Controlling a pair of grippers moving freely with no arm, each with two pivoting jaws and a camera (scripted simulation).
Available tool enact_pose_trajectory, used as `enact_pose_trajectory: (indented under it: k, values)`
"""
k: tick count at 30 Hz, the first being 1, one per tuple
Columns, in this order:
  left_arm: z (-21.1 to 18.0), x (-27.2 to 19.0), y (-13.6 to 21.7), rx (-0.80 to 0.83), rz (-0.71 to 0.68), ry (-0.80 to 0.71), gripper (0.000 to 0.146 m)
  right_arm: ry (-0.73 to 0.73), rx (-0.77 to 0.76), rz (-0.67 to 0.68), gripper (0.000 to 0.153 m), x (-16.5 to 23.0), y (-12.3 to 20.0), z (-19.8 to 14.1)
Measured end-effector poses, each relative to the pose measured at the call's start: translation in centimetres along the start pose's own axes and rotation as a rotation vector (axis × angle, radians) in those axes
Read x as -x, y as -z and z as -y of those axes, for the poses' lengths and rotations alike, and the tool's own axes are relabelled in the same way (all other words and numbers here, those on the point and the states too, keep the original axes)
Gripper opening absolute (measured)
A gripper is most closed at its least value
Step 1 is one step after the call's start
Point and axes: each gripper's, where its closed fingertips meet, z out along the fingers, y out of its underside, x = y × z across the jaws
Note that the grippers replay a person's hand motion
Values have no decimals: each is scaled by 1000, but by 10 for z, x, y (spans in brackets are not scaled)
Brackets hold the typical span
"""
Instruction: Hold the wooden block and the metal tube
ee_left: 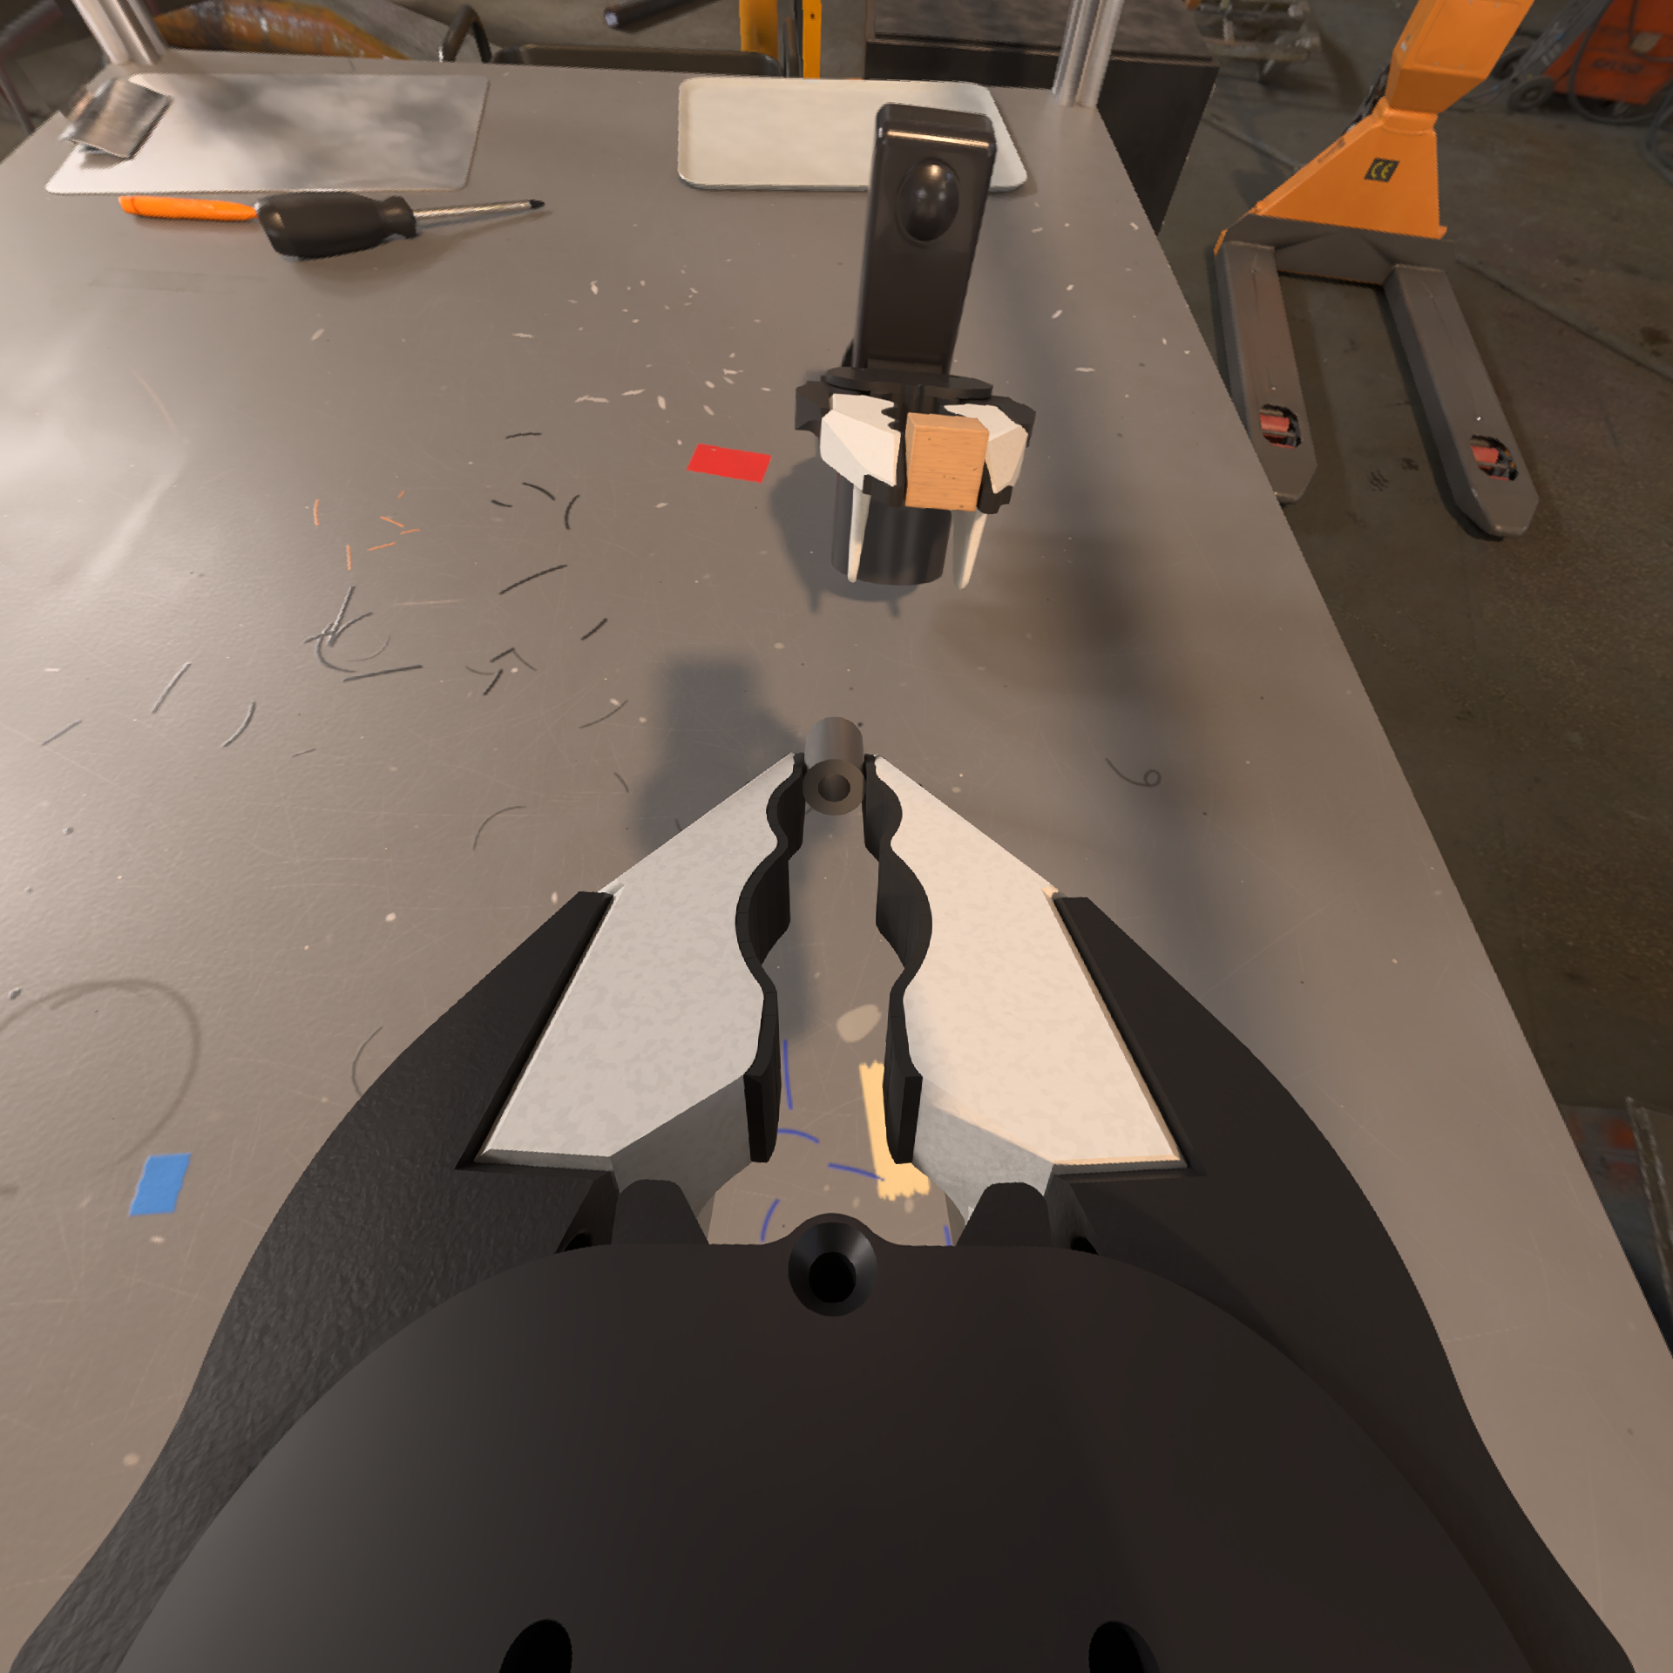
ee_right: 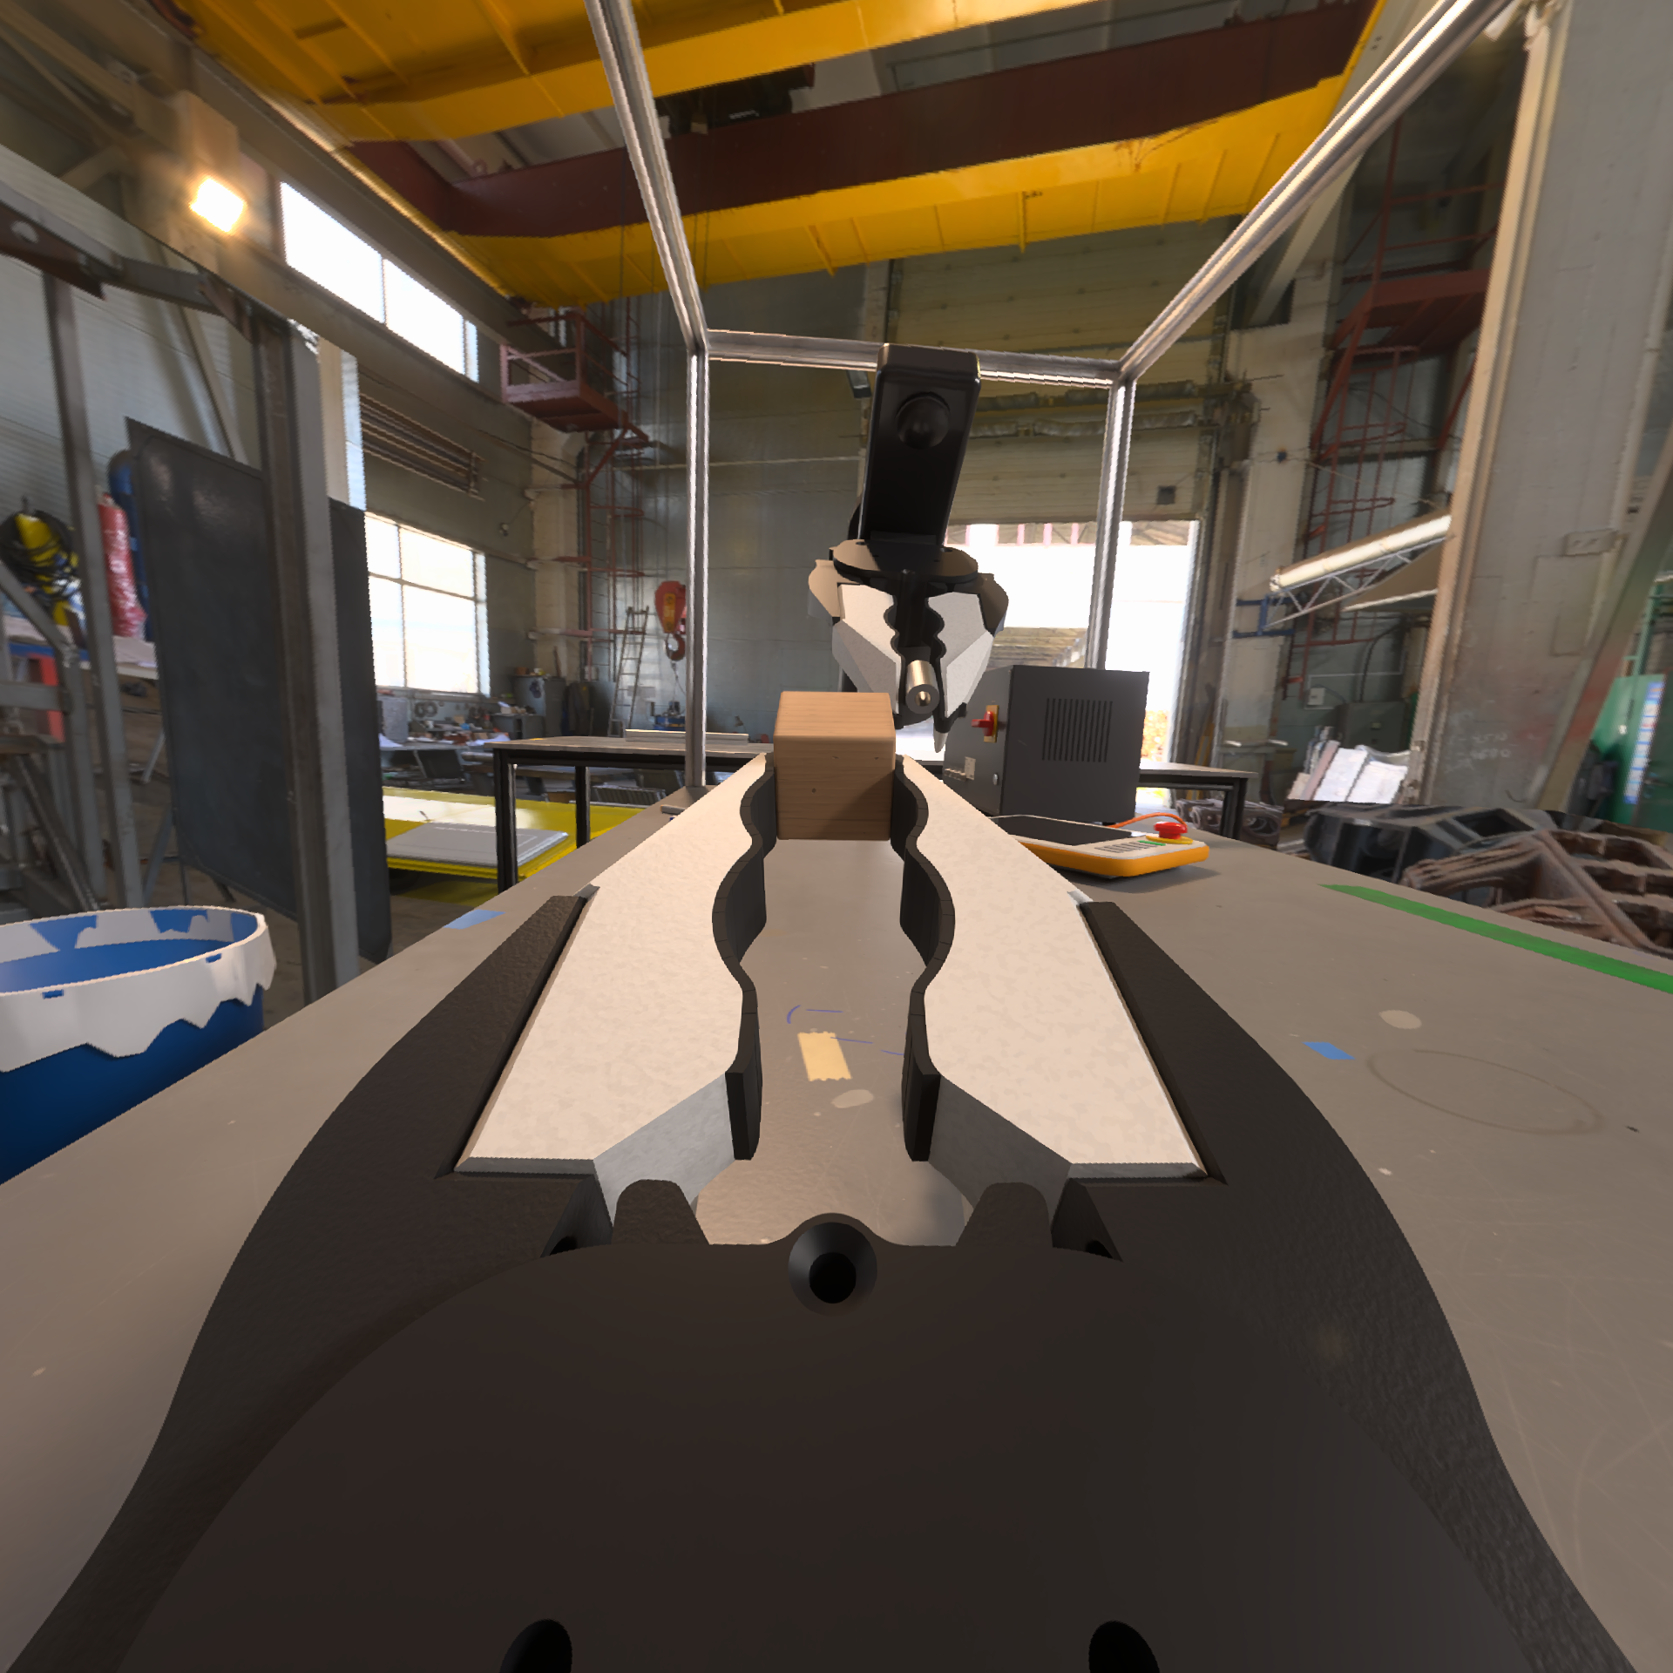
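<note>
My left gripper [ee_left: 834, 780] is shut on a short grey metal tube [ee_left: 834, 769], pinched between its fingertips above the grey table [ee_left: 272, 815]. My right gripper [ee_right: 834, 769] is shut on a light wooden block [ee_right: 834, 765], held at the fingertips above the table. The two grippers face each other. In the left wrist view the right gripper [ee_left: 946, 471] shows farther off with the block [ee_left: 944, 467] in it. In the right wrist view the left gripper [ee_right: 922, 697] shows ahead and higher, with the tube [ee_right: 922, 688] in it.
A black-handled screwdriver [ee_left: 362, 222], an orange marker [ee_left: 186, 207], a metal sheet [ee_left: 272, 131] and a white tray [ee_left: 779, 136] lie at the table's far end. Red tape [ee_left: 729, 463] and blue tape [ee_left: 160, 1182] mark the top. A yellow pendant controller [ee_right: 1118, 851] and blue barrel [ee_right: 118, 1014] show too.
</note>
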Motion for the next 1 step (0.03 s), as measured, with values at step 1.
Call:
enact_pose_trajectory:
  k: [1]
  values:
    - [1,-2,0,4,-4,-3,11,1,-1,11,24,1,1,1]
